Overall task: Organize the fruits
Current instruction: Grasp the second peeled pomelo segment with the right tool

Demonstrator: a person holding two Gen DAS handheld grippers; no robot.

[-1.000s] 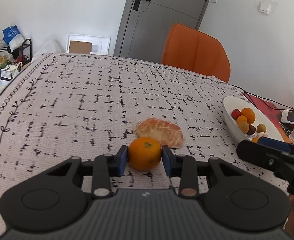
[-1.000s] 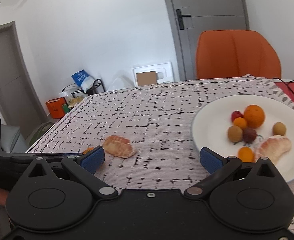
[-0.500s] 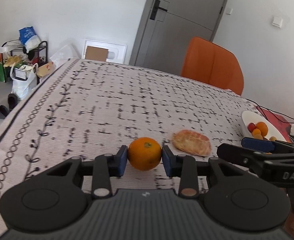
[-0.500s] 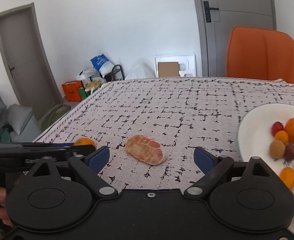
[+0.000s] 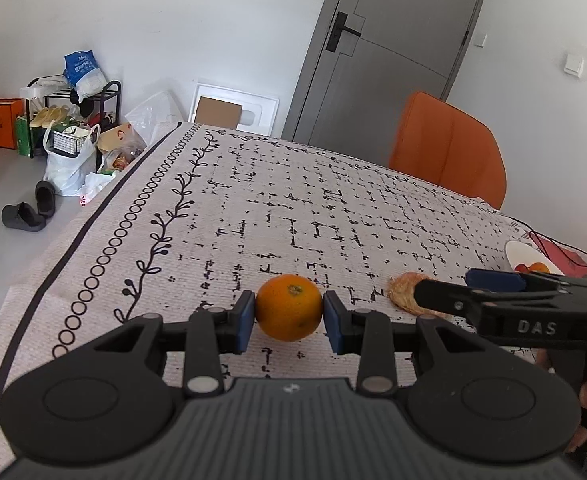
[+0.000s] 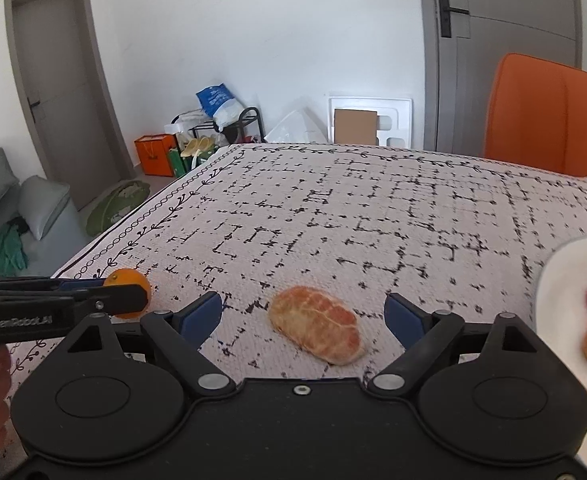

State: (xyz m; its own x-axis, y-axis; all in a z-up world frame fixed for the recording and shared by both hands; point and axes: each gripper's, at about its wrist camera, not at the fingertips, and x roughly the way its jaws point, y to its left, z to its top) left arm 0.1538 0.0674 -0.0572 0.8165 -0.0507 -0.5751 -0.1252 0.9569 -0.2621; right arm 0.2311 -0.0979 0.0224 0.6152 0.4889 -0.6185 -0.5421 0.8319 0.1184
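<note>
Jaws tilted down, clamping orange [image 5: 288, 307].

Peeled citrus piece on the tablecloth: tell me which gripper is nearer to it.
Right. The right gripper stands open with the peeled citrus piece lying between its fingers, untouched. The left gripper, off to the side, is shut on the orange.

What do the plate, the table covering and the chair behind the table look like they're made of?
The plate looks like glazed ceramic, smooth, white and glossy, though melamine is possible. The table covering looks like woven fabric, matte, with a ribbed weave and printed black marks. The chair seems upholstered in smooth orange leather or faux leather, with a soft sheen and a seam down the back.
</note>
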